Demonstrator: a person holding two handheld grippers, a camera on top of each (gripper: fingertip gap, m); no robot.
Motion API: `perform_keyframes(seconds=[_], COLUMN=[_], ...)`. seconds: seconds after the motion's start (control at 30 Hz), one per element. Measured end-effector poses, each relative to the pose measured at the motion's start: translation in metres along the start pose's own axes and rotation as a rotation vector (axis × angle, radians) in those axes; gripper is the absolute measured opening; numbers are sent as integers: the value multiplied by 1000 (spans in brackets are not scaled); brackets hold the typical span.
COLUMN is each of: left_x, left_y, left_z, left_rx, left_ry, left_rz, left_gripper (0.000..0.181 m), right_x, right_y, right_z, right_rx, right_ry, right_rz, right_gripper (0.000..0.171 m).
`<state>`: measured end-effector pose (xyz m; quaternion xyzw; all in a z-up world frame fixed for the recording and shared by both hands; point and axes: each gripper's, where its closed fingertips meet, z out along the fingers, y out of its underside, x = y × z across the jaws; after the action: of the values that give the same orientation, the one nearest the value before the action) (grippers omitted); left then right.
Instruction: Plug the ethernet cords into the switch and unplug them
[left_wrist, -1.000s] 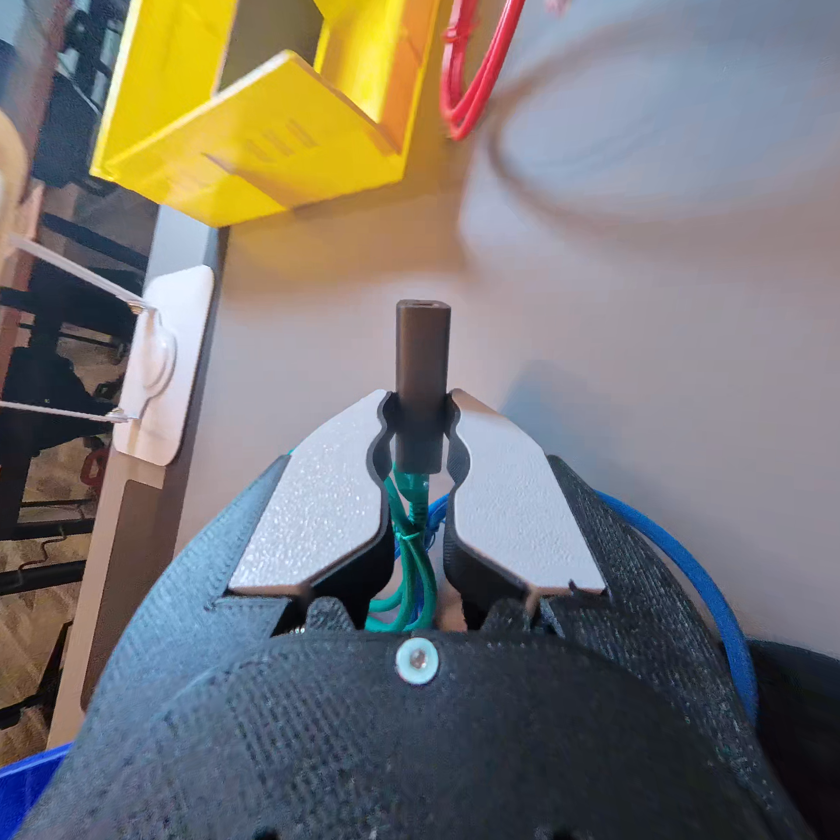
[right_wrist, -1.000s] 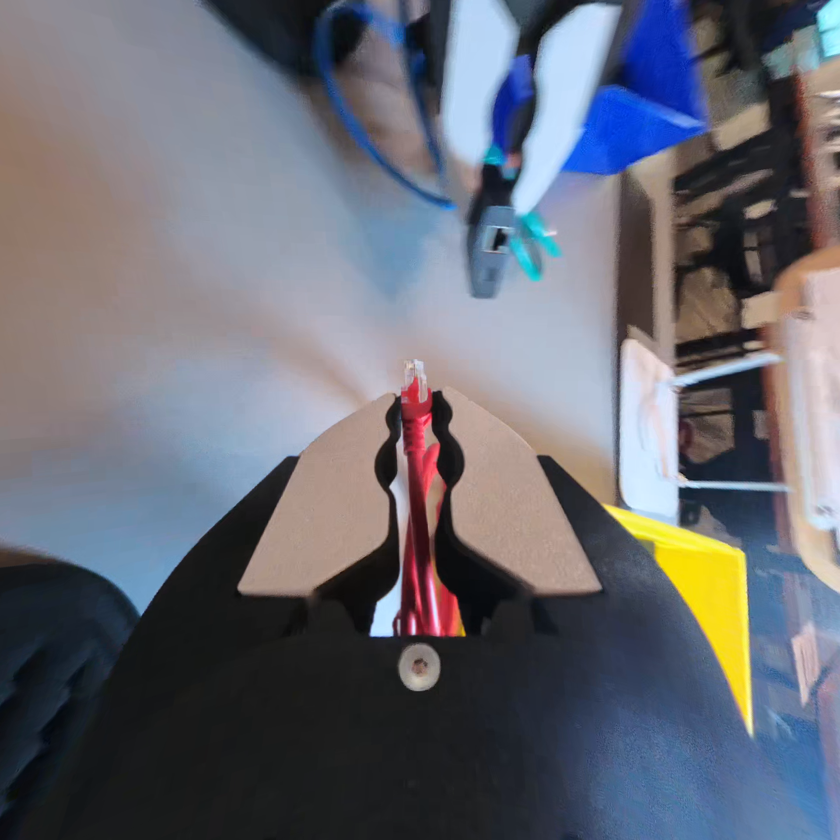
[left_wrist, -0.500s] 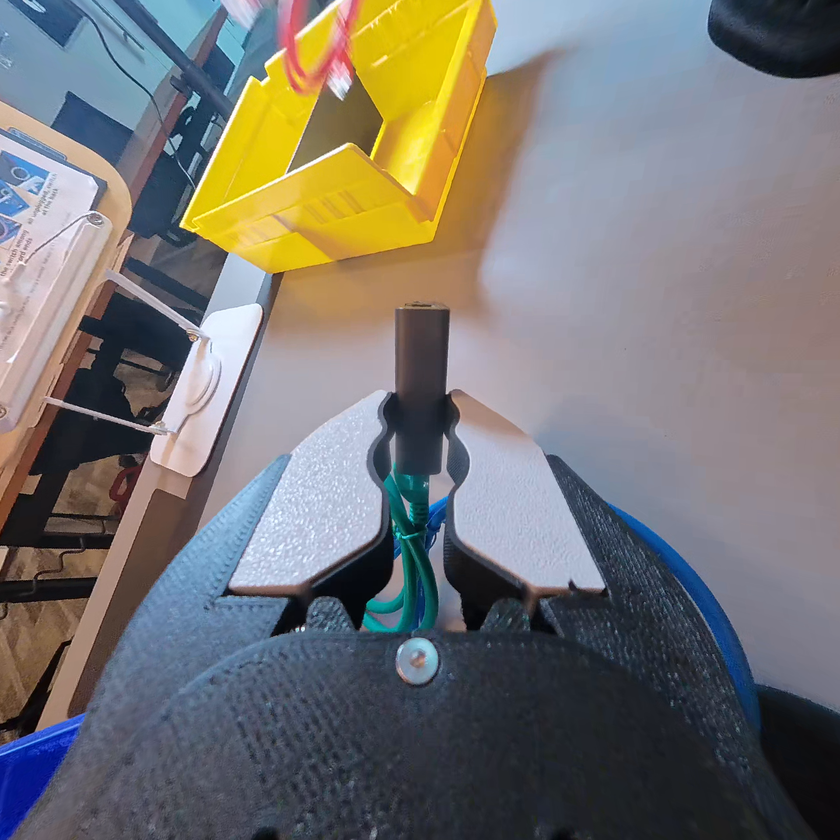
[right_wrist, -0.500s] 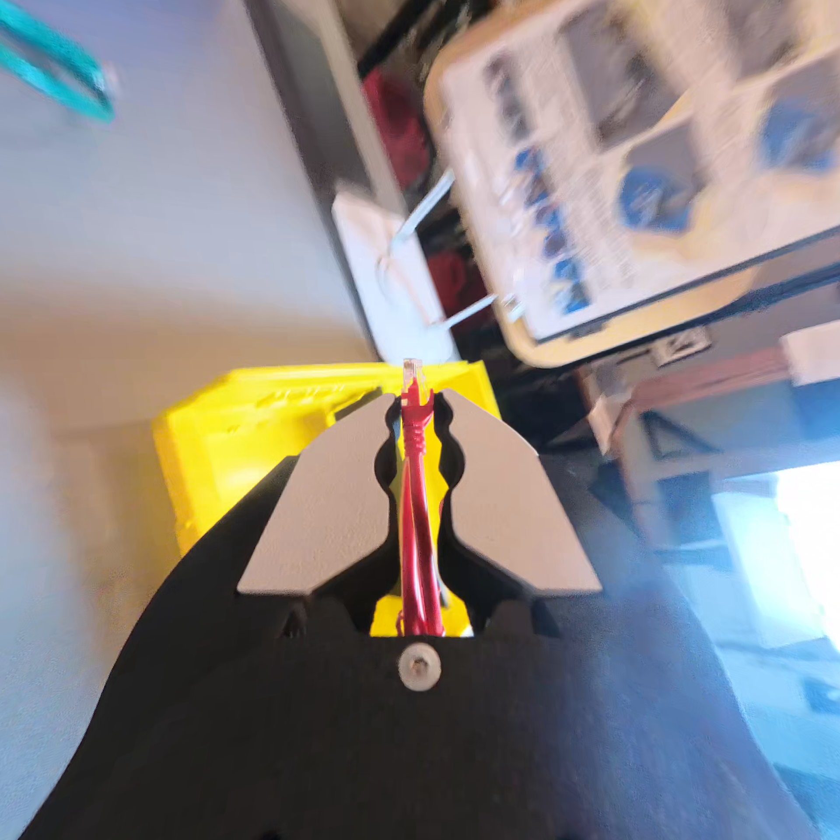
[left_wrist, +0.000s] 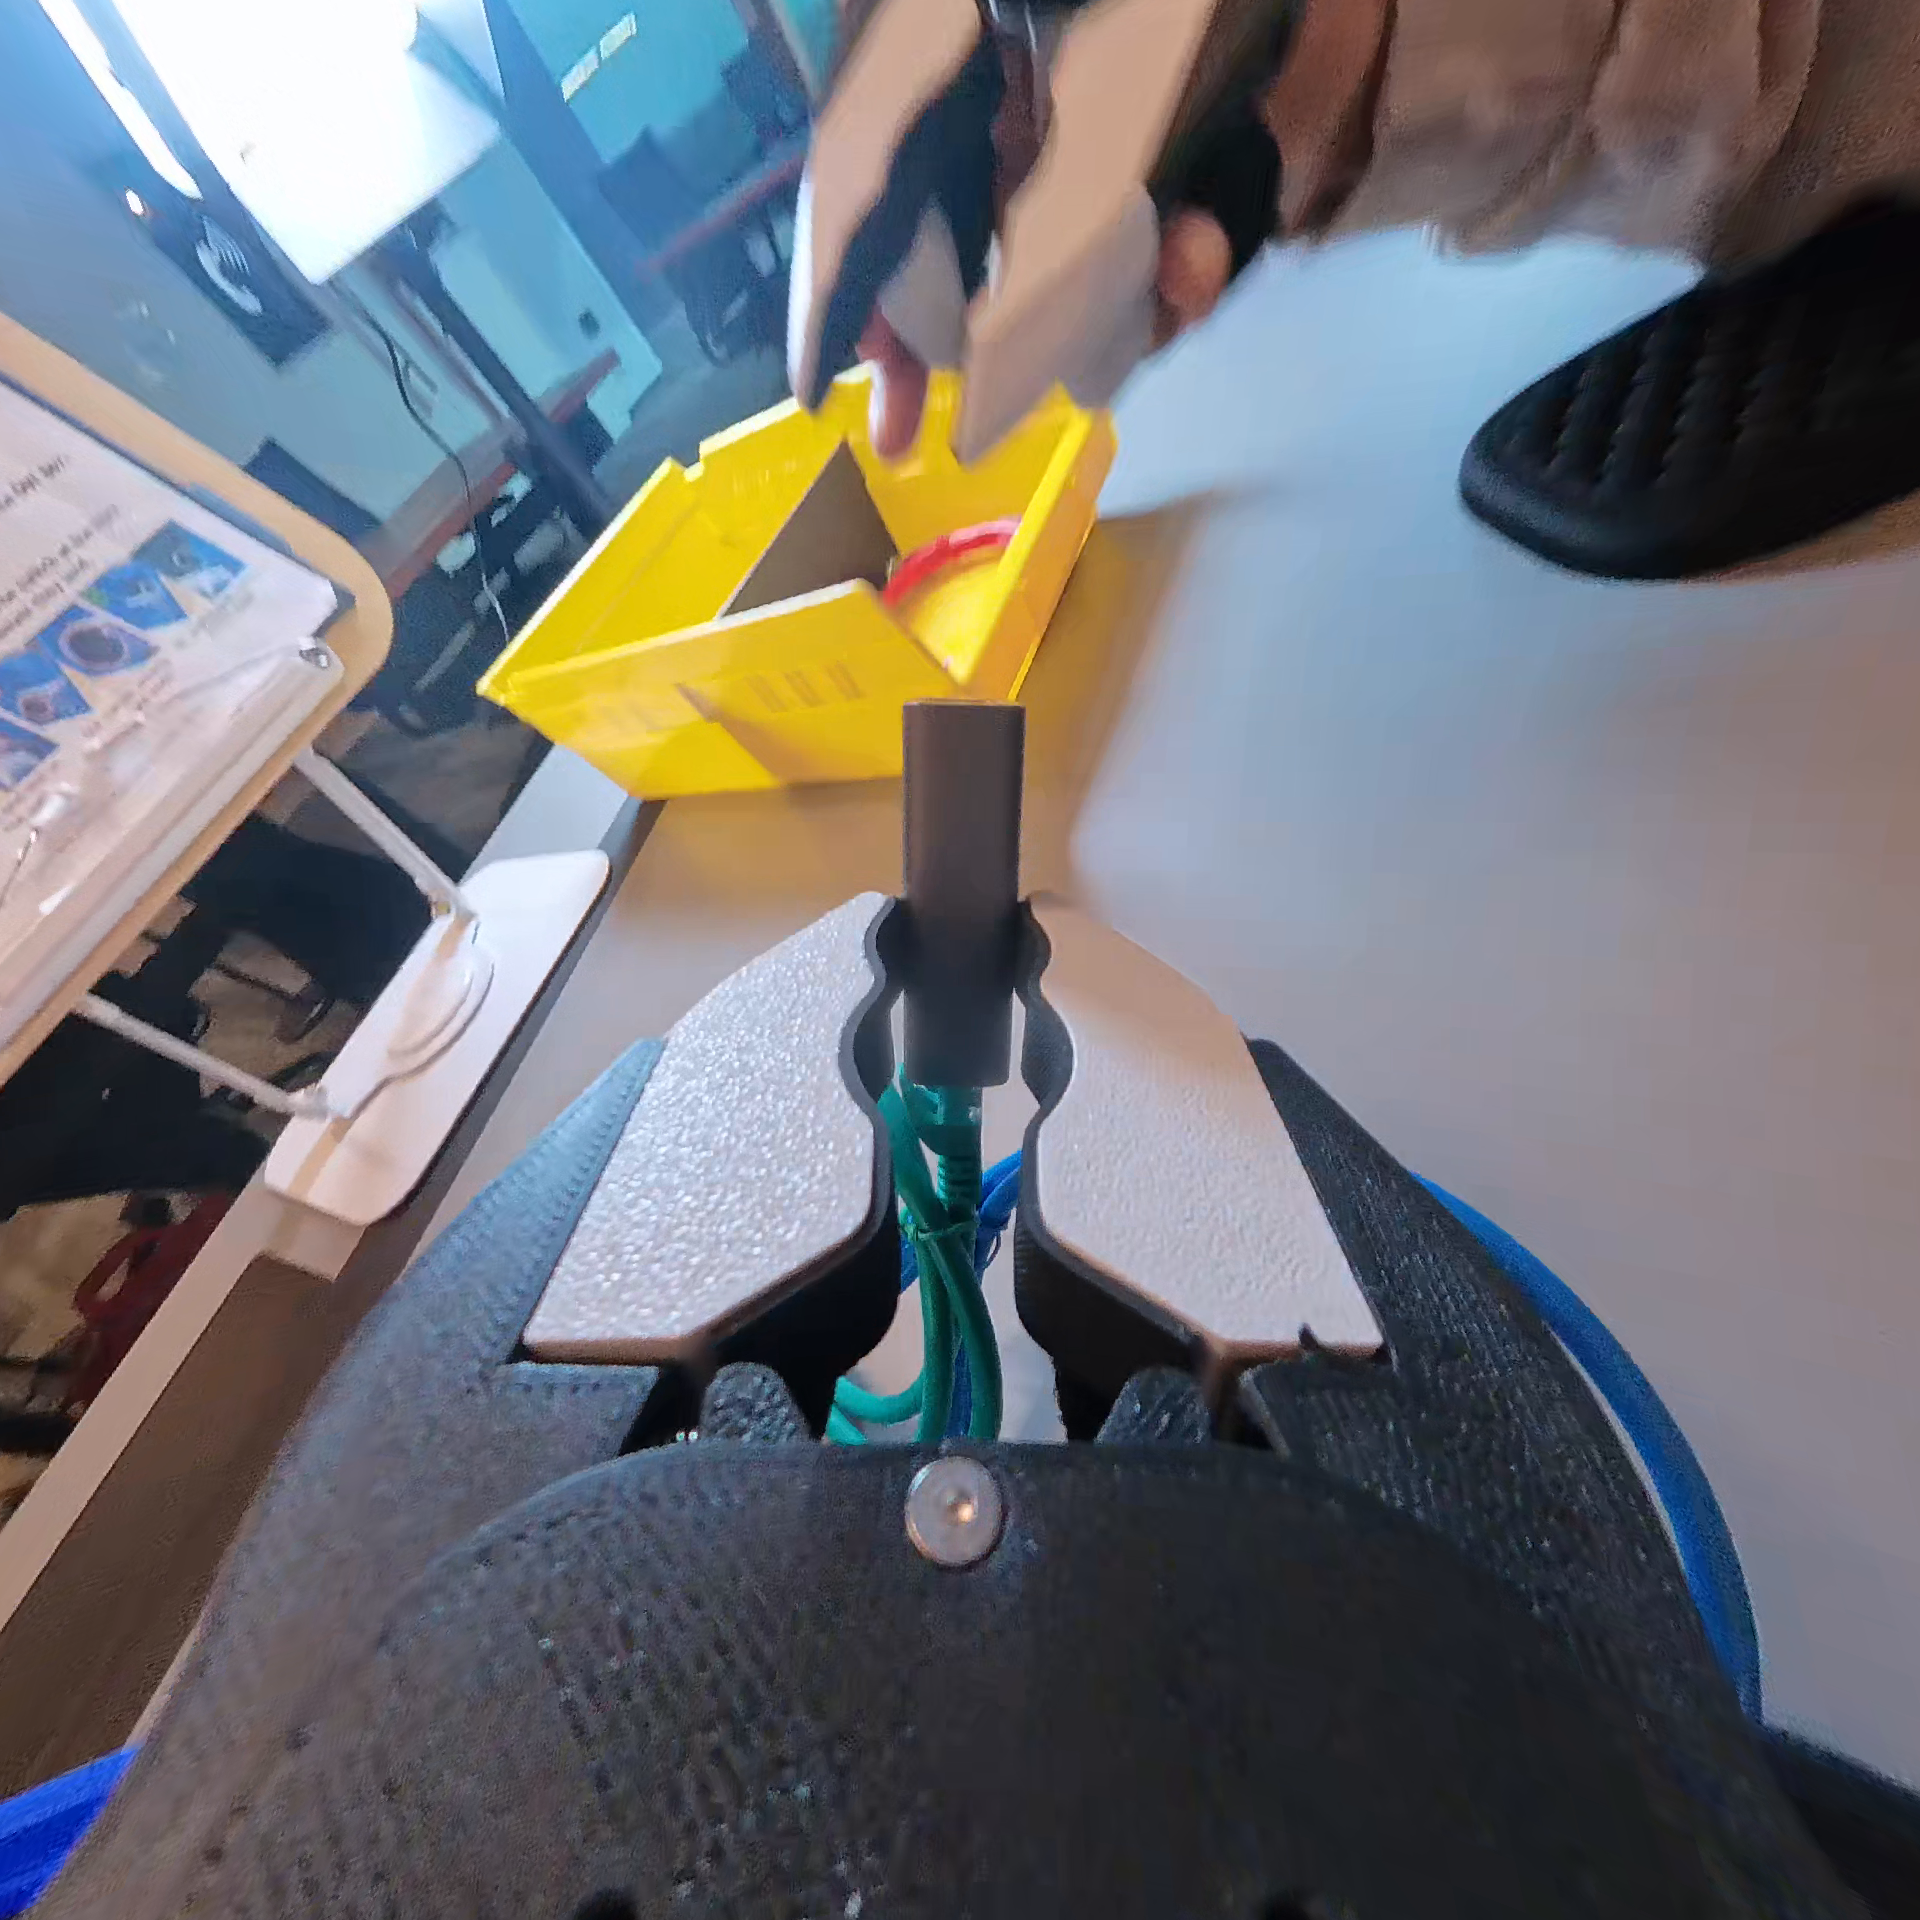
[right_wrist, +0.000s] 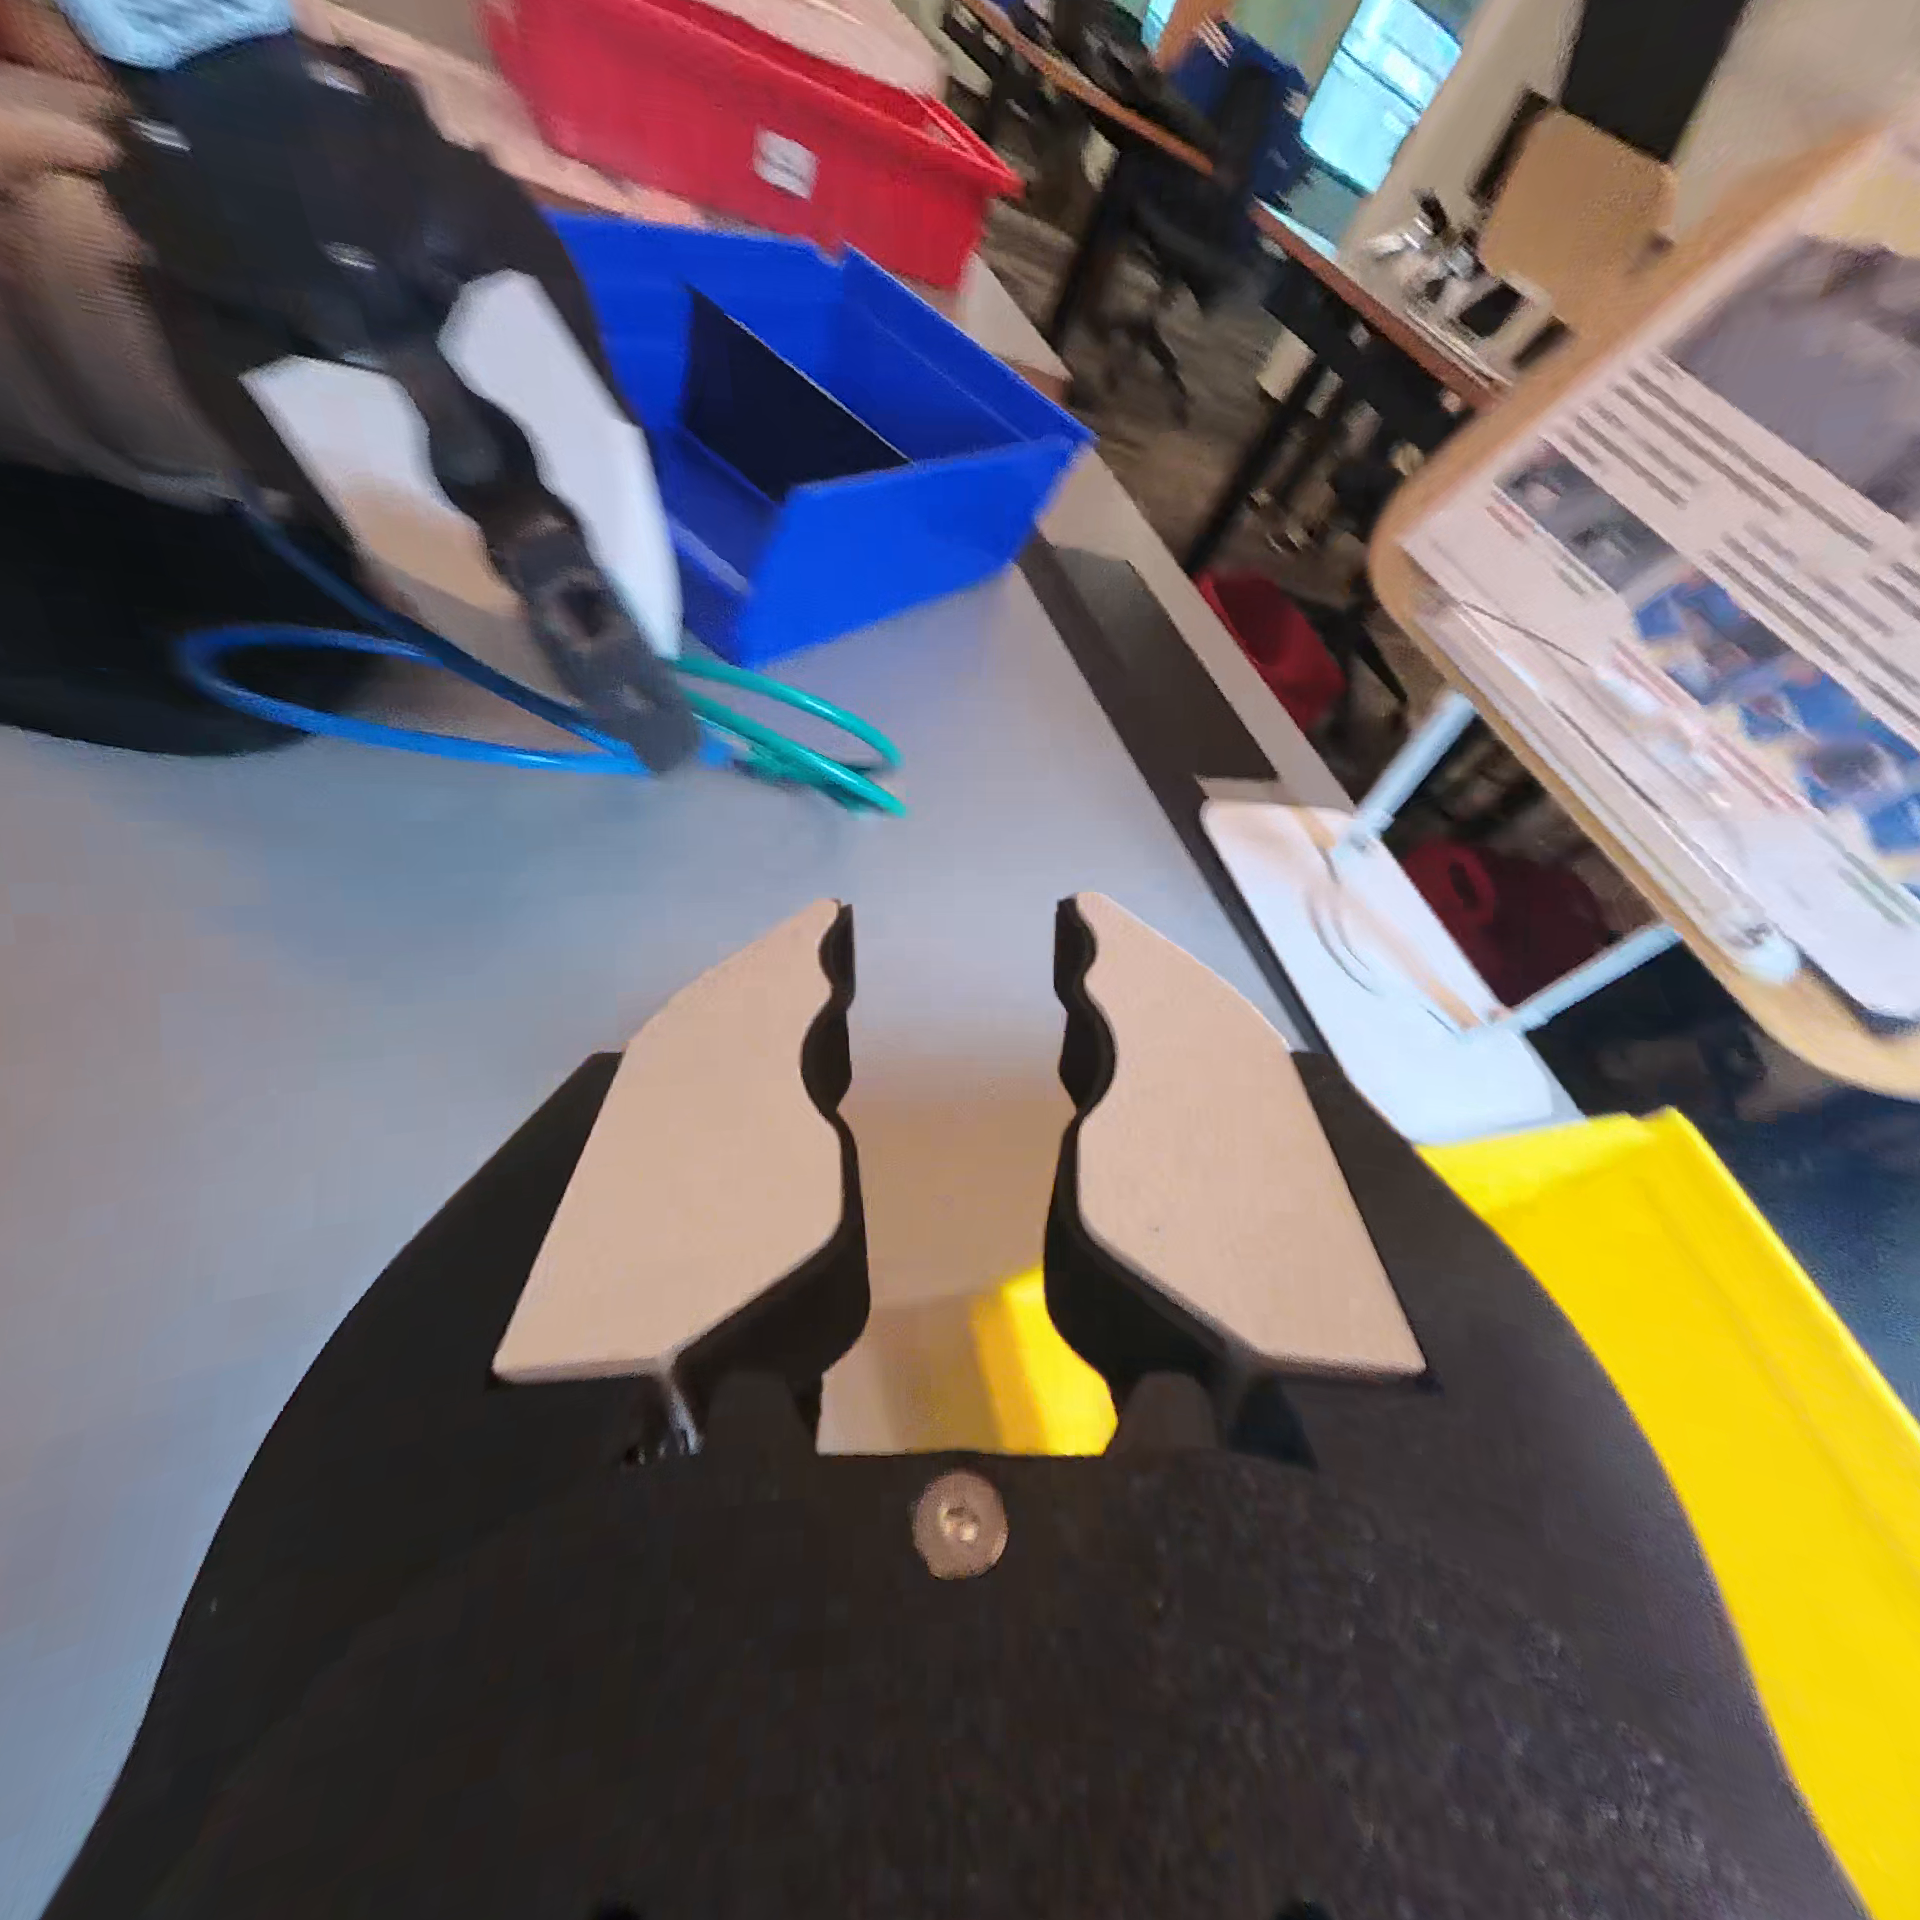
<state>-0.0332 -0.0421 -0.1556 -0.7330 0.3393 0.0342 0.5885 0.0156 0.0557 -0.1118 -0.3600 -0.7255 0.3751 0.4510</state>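
Left tongs (left_wrist: 961, 925) clamp a dark grey switch block (left_wrist: 961, 862), same grip as a second ago; right tongs (right_wrist: 951, 914) now stand spread with nothing between them — half a second ago they pinched the red cord. Red cord (left_wrist: 940, 545) now lies coiled inside the yellow bin (left_wrist: 790, 675), and the right tongs hang blurred just above that bin's far rim in the left wrist view, where earlier the cord dangled over it.

Switch block's long axis runs straight out along the left tongs, open port end pointing away toward the yellow bin. Green cord (left_wrist: 951, 1226) is plugged into its near end and trails back between the fingers; a blue cord (left_wrist: 1662, 1475) loops out to the right behind the tongs. From the right wrist view the block tilts down toward the bench, with green (right_wrist: 821, 738) and blue (right_wrist: 395, 717) loops resting on the surface under it.

Bench (left_wrist: 1455, 883) is plain grey, the yellow bin near its edge. A blue bin (right_wrist: 852, 488) sits behind the left tongs, a red bin (right_wrist: 727, 125) beyond it. A white stand base (left_wrist: 436, 1029) at the bench edge carries a printed sheet holder (right_wrist: 1704, 623). Black mesh pad (left_wrist: 1704, 457) to the right — office desks in the background, blurred.
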Motion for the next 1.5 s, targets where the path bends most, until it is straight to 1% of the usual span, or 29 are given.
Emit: perform_keyframes(seconds=[0.1, 0.17, 0.23, 0.37, 0.5, 0.57, 0.63, 0.67, 0.7, 0.73, 0.8, 0.87, 0.9, 0.93, 1.0, 1.03, 1.07, 1.1, 1.13, 1.17, 1.2, 1.27, 1.33, 1.4, 1.5], left_x=[8, 12, 14, 18, 30, 36, 41, 43, 45, 46, 46, 44, 43, 40, 34, 30, 26, 22, 18, 15, 12, 11, 16, 24, 29], left_y=[-23, -36, -49, -70, -79, -82, -84, -86, -87, -87, -86, -86, -86, -87, -87, -87, -87, -87, -86, -87, -88, -90, -92, -92, -92], left_z=[-4, -8, -14, -31, -40, -39, -36, -35, -34, -33, -32, -32, -33, -33, -33, -35, -38, -41, -43, -45, -46, -47, -44, -42, -39], left_rx=[125, 212, 300, 492, 600, 622, 634, 638, 641, 641, 636, 639, 641, 645, 641, 644, 653, 661, 668, 680, 695, 717, 720, 712, 710], left_ry=[38, 63, 92, 190, 332, 374, 400, 410, 416, 417, 402, 390, 383, 369, 329, 308, 292, 277, 264, 260, 264, 279, 300, 324, 341], left_rz=[-25, -56, -98, -188, -238, -249, -239, -235, -229, -222, -207, -206, -208, -209, -198, -196, -200, -207, -215, -228, -246, -271, -274, -258, -251], left_gripper=[20, 20, 20, 20, 20, 20, 20, 20, 20, 20, 20, 20, 20, 20, 20, 20, 20, 20, 20, 20, 20, 20, 20, 20, 20], right_x=[-49, -69, -75, -68, -78, -93, -110, -115, -119, -119, -117, -120, -119, -115, -106, -100, -98, -98, -103, -110, -112, -113, -118, -122, -129], right_y=[-12, -14, -14, -14, -23, -25, -26, -26, -26, -30, -37, -38, -37, -39, -45, -53, -59, -61, -58, -49, -39, -21, -17, -25, -28], right_z=[14, 22, 26, 28, 26, 28, 32, 35, 36, 36, 33, 31, 32, 32, 29, 23, 17, 13, 11, 12, 17, 32, 45, 50, 53], right_rx=[47, 57, 63, 111, 147, 114, 92, 83, 80, 102, 150, 143, 140, 154, 177, 199, 211, 205, 172, 122, 85, 75, 128, 203, 226], right_ry=[-91, -103, -97, -58, -63, -106, -152, -150, -155, -136, -110, -160, -163, -127, -32, 20, 36, 19, -36, -108, -138, -143, -165, -206, -290], right_rz=[-56, -97, -117, -100, -195, -263, -309, -323, -334, -331, -323, -254, -213, -215, -288, -306, -309, -294, -269, -232, -201, -181, -115, -29, 25], right_gripper=[39, 39, 39, 43, 46, 51, 51, 54, 53, 50, 39, 30, 30, 30, 31, 33, 33, 32, 27, 27, 27, 27, 29, 30, 31])
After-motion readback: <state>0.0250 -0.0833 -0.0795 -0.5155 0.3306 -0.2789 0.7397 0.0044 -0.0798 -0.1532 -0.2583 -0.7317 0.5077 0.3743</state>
